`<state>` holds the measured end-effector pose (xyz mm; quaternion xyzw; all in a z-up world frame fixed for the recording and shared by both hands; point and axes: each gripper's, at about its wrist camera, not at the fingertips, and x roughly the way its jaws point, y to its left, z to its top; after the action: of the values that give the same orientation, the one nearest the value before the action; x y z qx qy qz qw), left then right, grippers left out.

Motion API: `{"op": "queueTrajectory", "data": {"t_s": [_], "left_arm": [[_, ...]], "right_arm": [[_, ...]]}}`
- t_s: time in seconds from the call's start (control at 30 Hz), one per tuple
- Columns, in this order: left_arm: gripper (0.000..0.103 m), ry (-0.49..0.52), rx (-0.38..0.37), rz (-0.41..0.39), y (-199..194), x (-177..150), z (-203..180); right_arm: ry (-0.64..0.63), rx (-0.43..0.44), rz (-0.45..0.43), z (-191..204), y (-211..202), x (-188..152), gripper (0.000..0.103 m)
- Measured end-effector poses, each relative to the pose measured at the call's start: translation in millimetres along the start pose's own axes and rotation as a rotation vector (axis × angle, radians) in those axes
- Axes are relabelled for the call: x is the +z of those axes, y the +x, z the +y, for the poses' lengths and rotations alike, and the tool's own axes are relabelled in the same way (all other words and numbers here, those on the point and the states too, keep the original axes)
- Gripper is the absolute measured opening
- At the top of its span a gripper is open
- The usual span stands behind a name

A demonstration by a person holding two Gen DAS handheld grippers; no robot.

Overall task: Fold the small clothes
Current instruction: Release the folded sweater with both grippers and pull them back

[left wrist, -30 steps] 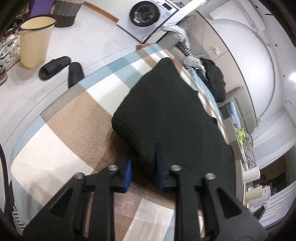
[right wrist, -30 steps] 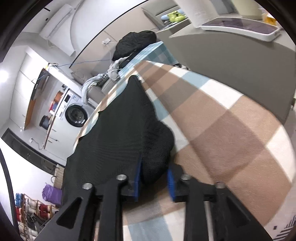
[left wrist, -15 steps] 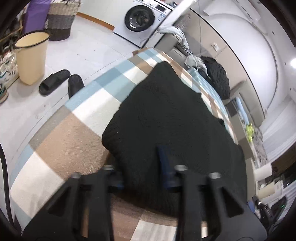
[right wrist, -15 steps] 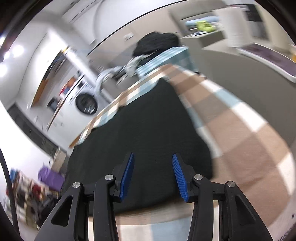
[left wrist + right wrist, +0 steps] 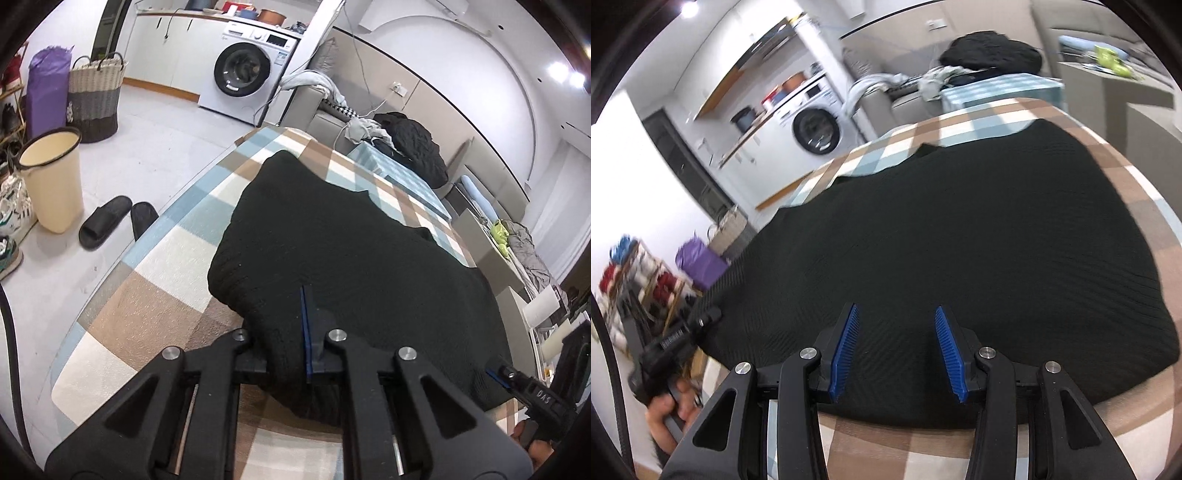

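Freed from the right gripper, whose jaws have just been opening and now stand spread above it, the black knit garment lies rumpled on the checked cloth, its near edge pinched in the left gripper, just closed.

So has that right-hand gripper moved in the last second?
Yes. The right gripper let go of the black knit garment's right edge and swung left toward its middle, jaws opening and empty, judged against the checked tablecloth.

Black knit garment, spread flat (near edge bunched)
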<state>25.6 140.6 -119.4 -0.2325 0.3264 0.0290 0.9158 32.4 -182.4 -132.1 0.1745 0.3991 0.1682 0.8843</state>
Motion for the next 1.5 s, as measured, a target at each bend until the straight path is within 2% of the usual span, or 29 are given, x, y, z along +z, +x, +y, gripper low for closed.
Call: {"op": "queueTrajectory", "data": {"t_s": [0.13,0.27,0.43,0.57,0.67,0.8,0.9,0.93,1.0,1.07,1.17,1.27,1.37,1.43,1.5], "left_arm": [[0.007,0.015,-0.003,-0.013,-8,2,-7],[0.007,0.033,-0.01,-0.023,-13,8,-16],[0.006,0.16,-0.045,-0.044,-16,12,-61],[0.006,0.325,-0.139,-0.037,-15,7,-122],[0.005,0.415,-0.215,0.015,-8,-8,-161],[0.005,0.525,-0.321,0.161,15,-50,-205],[0.008,0.589,-0.321,0.27,27,-75,-215],[0.01,0.6,-0.324,0.284,27,-80,-215],[0.023,0.606,-0.353,0.286,24,-86,-206],[0.046,0.59,-0.376,0.286,16,-85,-198],[0.065,0.537,-0.392,0.248,-5,-72,-177],[0.068,0.5,-0.367,0.182,-23,-54,-156],[0.069,0.462,-0.31,0.129,-30,-35,-130],[0.069,0.432,-0.268,0.129,-23,-28,-117],[0.069,0.409,-0.242,0.137,-16,-22,-106]], "right_arm": [[-0.058,0.017,0.031,9,11,-2,0.058],[-0.057,0.016,0.061,6,18,0,0.058],[-0.037,0.03,0.06,-6,15,1,0.058],[0.002,0.015,0.038,-22,7,0,0.058],[0.03,0.01,0.027,-35,1,-3,0.058],[0.054,-0.008,0.01,-51,-8,-5,0.058],[0.071,-0.019,0.004,-60,-13,-4,0.058],[0.077,-0.024,0.001,-63,-15,-3,0.058],[0.083,-0.033,-0.004,-67,-18,-3,0.058],[0.084,-0.031,-0.007,-69,-21,-1,0.058],[0.091,-0.007,-0.005,-70,-22,0,0.058],[0.096,0.029,0.002,-69,-23,0,0.058],[0.106,0.084,0.007,-62,-19,2,0.058],[0.098,0.079,0.017,-53,-16,3,0.058],[0.093,0.11,0.027,-45,-12,5,0.058]]}}
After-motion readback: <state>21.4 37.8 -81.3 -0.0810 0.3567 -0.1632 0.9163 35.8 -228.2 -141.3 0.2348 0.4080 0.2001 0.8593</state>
